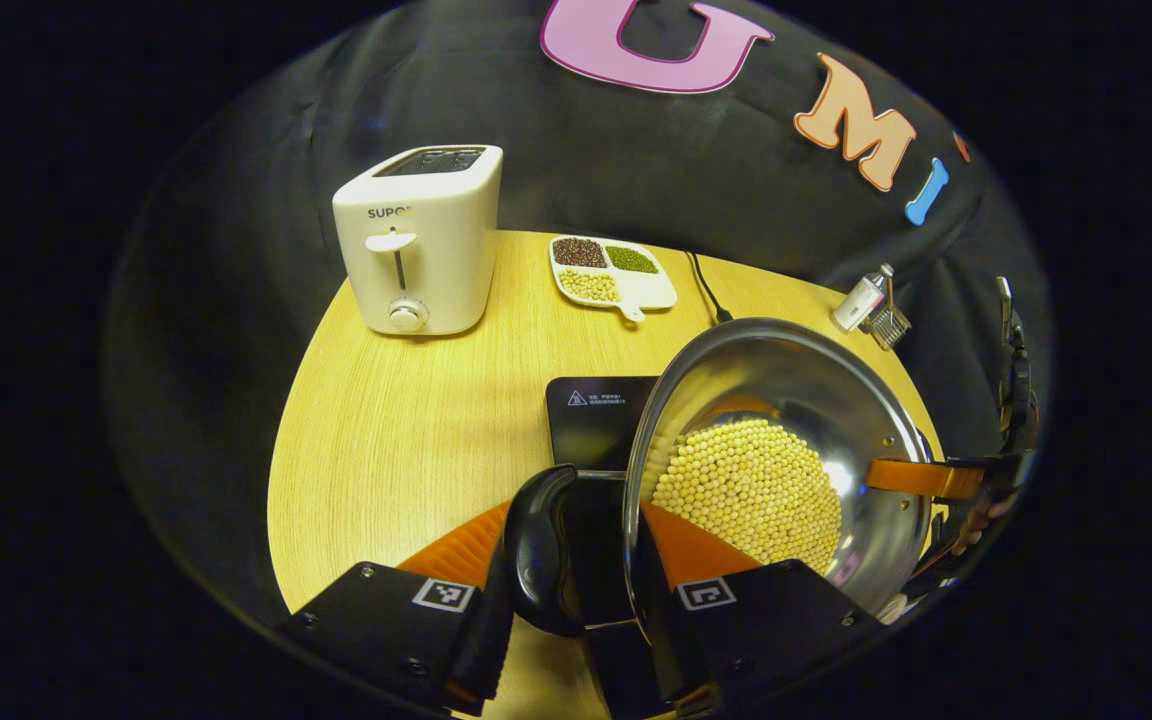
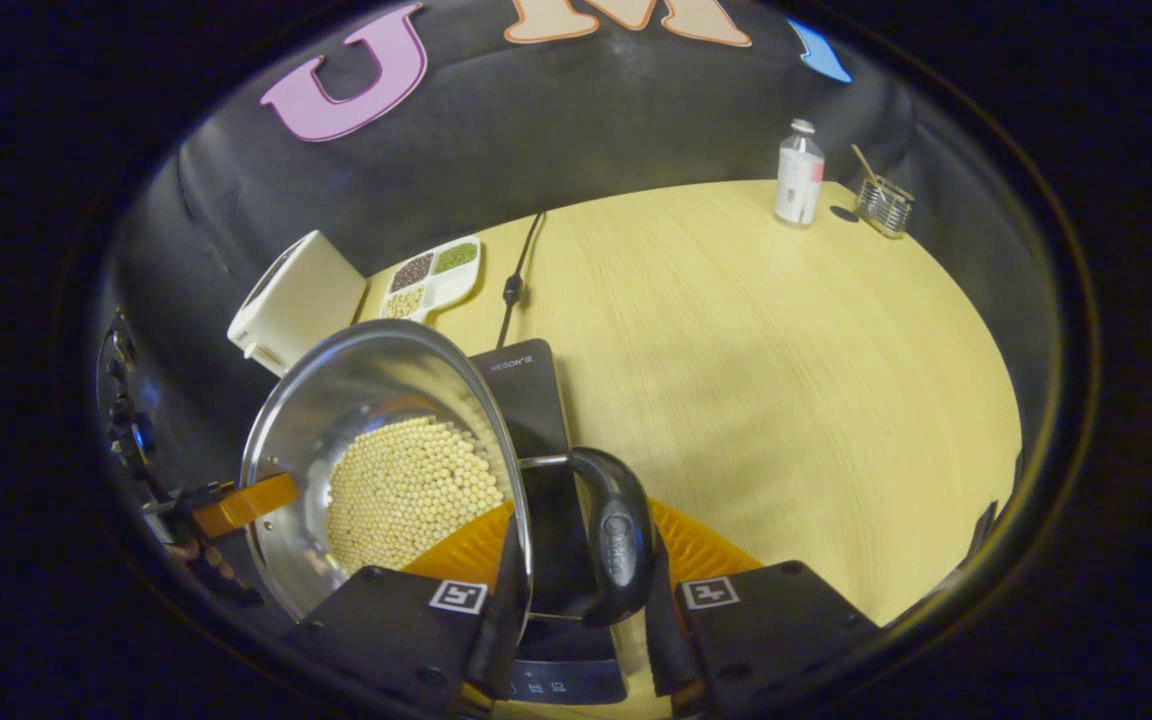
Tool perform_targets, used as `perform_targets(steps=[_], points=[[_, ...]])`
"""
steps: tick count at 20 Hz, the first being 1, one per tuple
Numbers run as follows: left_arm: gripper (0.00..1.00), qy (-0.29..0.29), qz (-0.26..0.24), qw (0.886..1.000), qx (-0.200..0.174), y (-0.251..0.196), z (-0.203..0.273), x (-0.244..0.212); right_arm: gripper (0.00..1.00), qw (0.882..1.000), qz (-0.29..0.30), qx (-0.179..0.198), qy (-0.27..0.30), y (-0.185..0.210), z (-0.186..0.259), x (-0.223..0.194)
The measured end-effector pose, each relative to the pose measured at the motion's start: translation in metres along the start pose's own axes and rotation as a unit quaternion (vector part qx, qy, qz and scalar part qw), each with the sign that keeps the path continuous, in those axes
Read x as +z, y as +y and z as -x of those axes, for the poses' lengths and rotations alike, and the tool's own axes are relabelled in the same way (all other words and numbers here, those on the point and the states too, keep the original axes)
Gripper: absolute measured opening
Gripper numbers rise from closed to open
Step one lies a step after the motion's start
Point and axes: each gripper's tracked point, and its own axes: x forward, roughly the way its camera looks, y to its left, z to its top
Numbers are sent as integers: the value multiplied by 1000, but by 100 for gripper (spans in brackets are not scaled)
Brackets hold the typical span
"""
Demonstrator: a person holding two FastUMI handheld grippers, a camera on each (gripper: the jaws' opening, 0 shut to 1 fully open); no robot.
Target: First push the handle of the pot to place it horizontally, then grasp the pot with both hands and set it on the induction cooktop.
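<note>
Pot (image 1: 786, 420) hanging over cooktop (image 1: 596, 415) | left tool (image 1: 576, 600), right tool (image 2: 576, 600) each clamping a side handle, sharing bean load

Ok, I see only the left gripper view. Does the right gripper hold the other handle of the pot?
Observer: Yes. The right gripper has the right handle and the wall of the pot between its fingers.
Operator: And what lies under that handle?
Observer: The cooktop. Its front panel shows just below the gripper.
</note>
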Motion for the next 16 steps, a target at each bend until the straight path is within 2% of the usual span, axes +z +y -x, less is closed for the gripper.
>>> perform_targets(steps=[1, 2, 4, 5, 7, 8, 10, 11, 12, 13, 14, 16], points=[[63, 3, 0, 1000, 3, -1, -1, -2, 55, 1000, 7, -8, -2, -2, -5, -2], [63, 4, 4, 1000, 4, -2, 0, -2, 55, 1000, 15, -19, -1, -6, -5, -6], [67, 26, 19, 999, 25, 1, -2, -14, 61, 999, 20, -28, -11, -6, -4, -3], [74, 14, 21, 999, 33, 1, -3, -12, 63, 999, 22, -34, -13, -7, -3, -2], [78, -3, -1, 999, 46, 2, 4, -6, 69, 999, 31, -39, -22, -11, 2, 6], [77, -9, -17, 998, 55, 5, 7, -1, 75, 998, 33, -41, -30, -14, 4, 11], [86, -27, -39, 996, 72, 8, 14, 10, 93, 999, 24, -28, -37, -11, 9, 17], [92, -38, -46, 995, 78, 7, 19, 16, 90, 999, 19, -22, -45, -9, 12, 22], [94, -49, -52, 994, 82, 5, 24, 23, 94, 998, 15, -17, -55, -8, 16, 27], [95, -56, -57, 994, 81, -1, 27, 26, 91, 998, 13, -11, -62, -6, 19, 31], [94, -63, -60, 993, 78, -8, 31, 28, 94, 998, 14, -5, -67, -5, 22, 33], [94, -75, -65, 992, 78, -22, 38, 36, 94, 997, 20, -4, -77, -7, 29, 38]])
